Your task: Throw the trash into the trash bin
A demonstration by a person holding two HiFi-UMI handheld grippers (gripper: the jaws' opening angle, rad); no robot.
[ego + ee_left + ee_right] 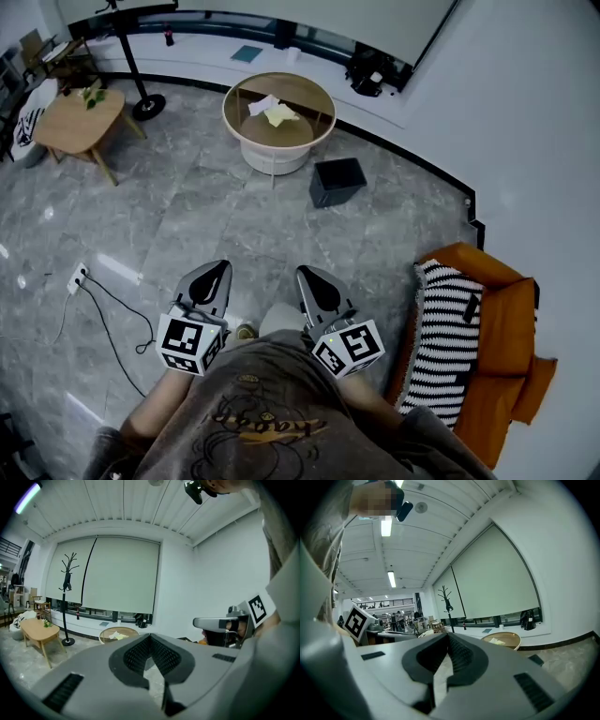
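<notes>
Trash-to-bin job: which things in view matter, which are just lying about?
Job: crumpled paper on round table; black bin; left tongs, right tongs, both shut, empty.
Lying about: wooden side table; coat rack; striped cushion; power strip.

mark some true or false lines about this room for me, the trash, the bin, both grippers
1. Paper lies on the round table. True.
2. The bin stands on the floor beside that table. True.
3. The left gripper holds the paper. False: its jaws are shut on nothing, and the paper is across the room on the table.
4. The right gripper is wide open. False: its jaws are shut, with nothing between them.
5. The striped cushion rests on the orange sofa. True.
</notes>
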